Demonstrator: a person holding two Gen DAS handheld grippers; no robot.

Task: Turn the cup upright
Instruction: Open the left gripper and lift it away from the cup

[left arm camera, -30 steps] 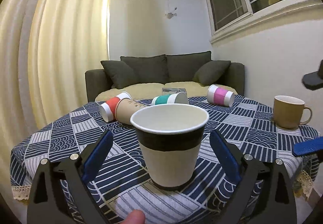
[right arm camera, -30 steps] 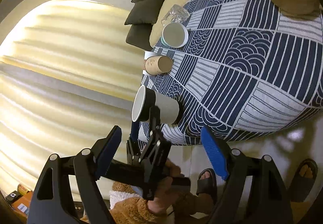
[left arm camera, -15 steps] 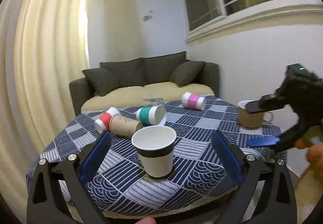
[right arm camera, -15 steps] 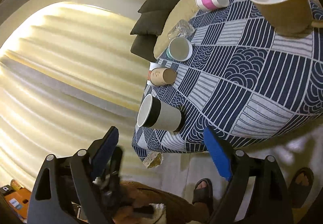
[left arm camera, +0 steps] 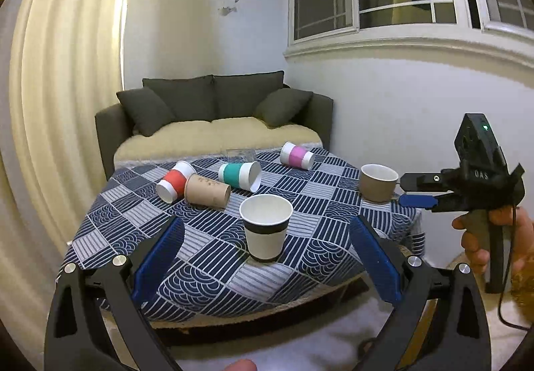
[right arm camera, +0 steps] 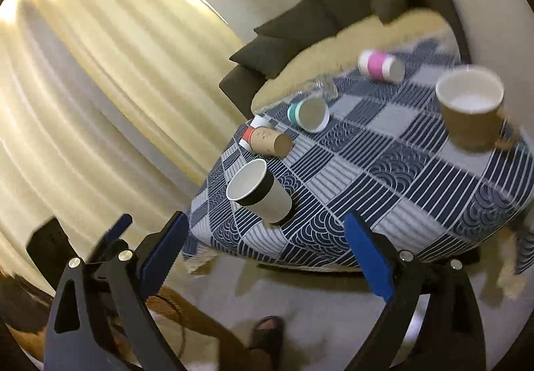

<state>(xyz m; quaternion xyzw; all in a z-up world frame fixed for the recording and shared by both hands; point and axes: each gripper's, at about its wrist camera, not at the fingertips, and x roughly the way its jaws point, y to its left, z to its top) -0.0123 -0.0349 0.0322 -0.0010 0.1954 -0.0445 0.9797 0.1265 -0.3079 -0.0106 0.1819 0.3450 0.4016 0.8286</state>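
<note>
Left wrist view: the white paper cup [left arm camera: 266,226] with a dark band stands upright near the front edge of the table [left arm camera: 207,274], its long axis vertical and its open mouth facing up; in the right wrist view the same cup [right arm camera: 259,192] appears tilted only because that camera is rolled. Compared with one second ago, the cup appears smaller and farther from the left gripper [left arm camera: 265,265], which has drawn back off the table; its jaws are spread wide and hold nothing, and the cup sits apart from both blue pads. The right gripper [right arm camera: 263,255] has also pulled away from the table, jaws wide open and empty. Seen from the left, the right gripper [left arm camera: 417,200] is held level in the right hand [left arm camera: 490,237] beside the brown mug [left arm camera: 378,182]. Behind the upright cup lie a red cup [left arm camera: 175,180], a brown cup [left arm camera: 207,192], a teal cup [left arm camera: 238,174] and a pink cup [left arm camera: 297,155], all on their sides.
</note>
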